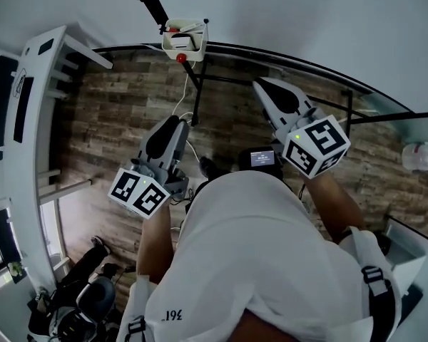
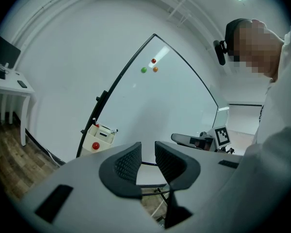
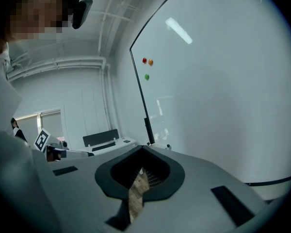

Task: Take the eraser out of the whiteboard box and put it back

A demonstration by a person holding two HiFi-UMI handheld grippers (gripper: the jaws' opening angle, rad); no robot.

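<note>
The cream whiteboard box (image 1: 185,37) hangs on the whiteboard's lower edge, straight ahead in the head view. A white and dark eraser (image 1: 180,43) lies inside it, beside a red-capped pen. Both grippers are held level and well short of the box. My left gripper (image 1: 172,125) stands open with a narrow empty gap between its jaws (image 2: 148,153); its view shows the box (image 2: 101,136) to the lower left. My right gripper (image 1: 261,85) is shut on nothing, tips meeting (image 3: 141,150), and faces the whiteboard (image 3: 213,86).
A red round magnet (image 1: 180,58) sits under the box. Three small magnets (image 2: 153,61) dot the board. The board's black stand legs (image 1: 200,91) cross the wood floor. There is a white desk (image 1: 28,112) at the left and a bottle (image 1: 421,155) at the right.
</note>
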